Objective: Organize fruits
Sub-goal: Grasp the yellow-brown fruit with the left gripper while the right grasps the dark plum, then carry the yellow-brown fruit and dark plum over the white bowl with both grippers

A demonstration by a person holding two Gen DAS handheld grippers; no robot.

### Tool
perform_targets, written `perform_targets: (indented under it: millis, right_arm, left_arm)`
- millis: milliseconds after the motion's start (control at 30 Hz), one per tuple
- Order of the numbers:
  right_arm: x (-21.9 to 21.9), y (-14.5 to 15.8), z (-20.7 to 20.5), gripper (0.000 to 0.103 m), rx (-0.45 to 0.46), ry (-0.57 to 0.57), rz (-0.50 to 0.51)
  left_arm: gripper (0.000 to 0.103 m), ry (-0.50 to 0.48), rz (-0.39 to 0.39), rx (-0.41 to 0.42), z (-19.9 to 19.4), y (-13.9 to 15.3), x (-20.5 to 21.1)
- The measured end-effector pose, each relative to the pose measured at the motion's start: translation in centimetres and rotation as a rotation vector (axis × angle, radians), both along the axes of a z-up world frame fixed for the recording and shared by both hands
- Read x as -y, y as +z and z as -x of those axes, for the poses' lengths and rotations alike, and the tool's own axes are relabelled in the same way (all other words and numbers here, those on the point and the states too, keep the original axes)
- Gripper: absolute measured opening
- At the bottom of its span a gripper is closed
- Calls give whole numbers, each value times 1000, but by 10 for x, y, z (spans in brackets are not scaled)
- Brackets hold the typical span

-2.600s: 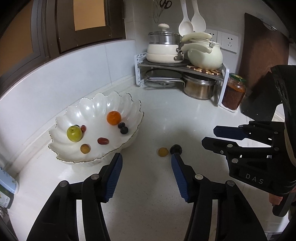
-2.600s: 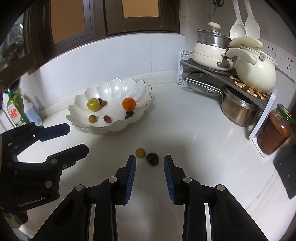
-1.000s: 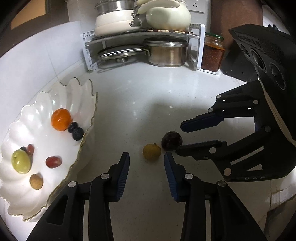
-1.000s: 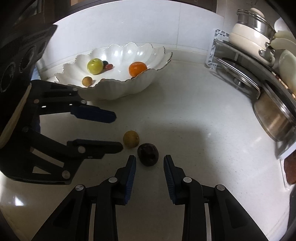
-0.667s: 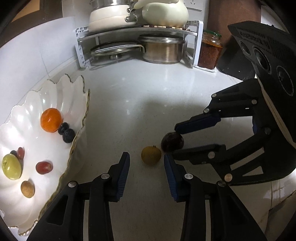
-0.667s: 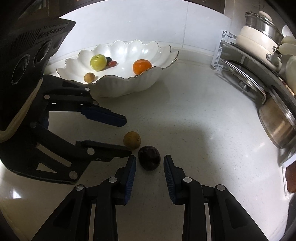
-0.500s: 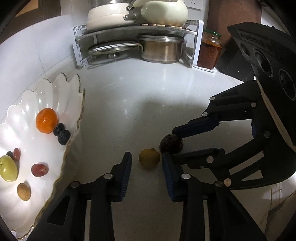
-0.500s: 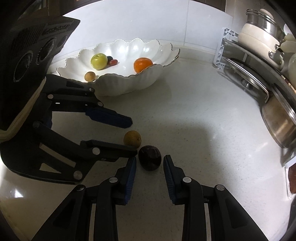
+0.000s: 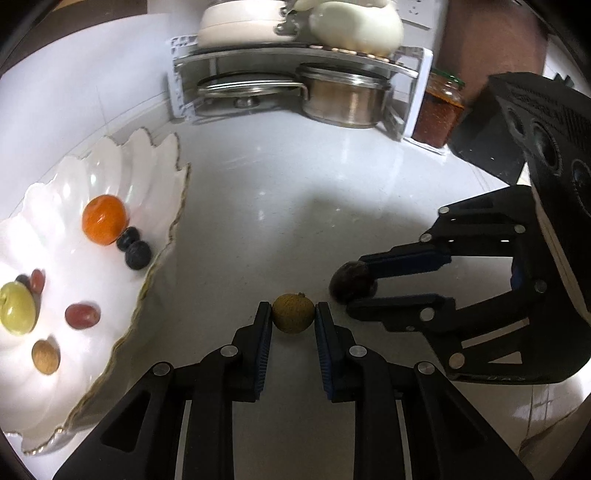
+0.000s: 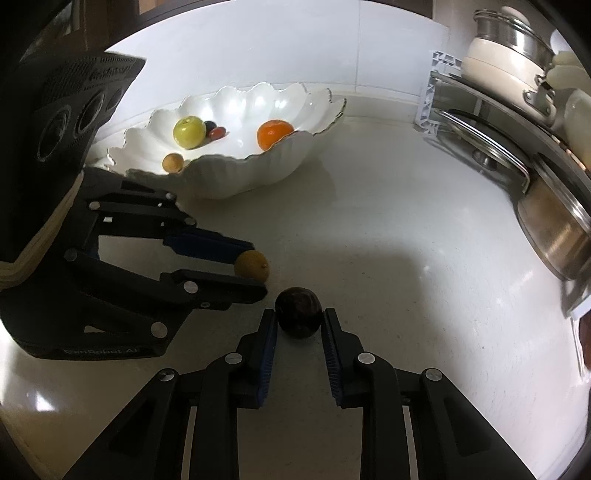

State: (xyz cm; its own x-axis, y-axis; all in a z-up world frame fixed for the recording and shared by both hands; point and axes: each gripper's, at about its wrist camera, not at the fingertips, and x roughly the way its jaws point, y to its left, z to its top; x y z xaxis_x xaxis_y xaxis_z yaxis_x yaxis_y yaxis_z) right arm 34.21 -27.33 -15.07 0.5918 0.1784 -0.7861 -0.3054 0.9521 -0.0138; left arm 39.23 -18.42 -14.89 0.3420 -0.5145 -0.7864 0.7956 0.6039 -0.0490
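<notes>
A small yellow-brown fruit [image 9: 293, 312] sits on the white counter between the tips of my left gripper [image 9: 292, 314], whose jaws touch its sides. A dark purple fruit [image 10: 298, 312] sits beside it between the tips of my right gripper [image 10: 299, 317], with narrow gaps either side. Each gripper shows in the other's view: the right gripper [image 9: 364, 284] and the left gripper [image 10: 255, 267]. The white scalloped bowl [image 9: 159, 173] at the left holds an orange [image 9: 104, 219], a green fruit [image 9: 16, 308], grapes and other small fruits.
A metal rack [image 9: 295, 51] with pots and white cookware stands at the back. A steel pot [image 9: 345, 98] sits under it and a red jar [image 9: 439, 107] stands beside it. A dark board [image 9: 491, 33] leans at the back right.
Both grippers have moved forward and narrowed. The left jaws have closed on the yellow-brown fruit; the right jaws now flank the dark fruit.
</notes>
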Motion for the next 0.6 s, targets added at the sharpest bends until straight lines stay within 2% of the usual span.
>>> perform_targets:
  millis: [267, 600]
  right_arm:
    - [-2, 13, 7, 26, 29, -39, -20]
    - [-9, 42, 19, 26, 105, -107, -34]
  left_arm:
    - [24, 58, 5, 12, 11, 13, -8]
    - [24, 191, 33, 9, 24, 41, -26]
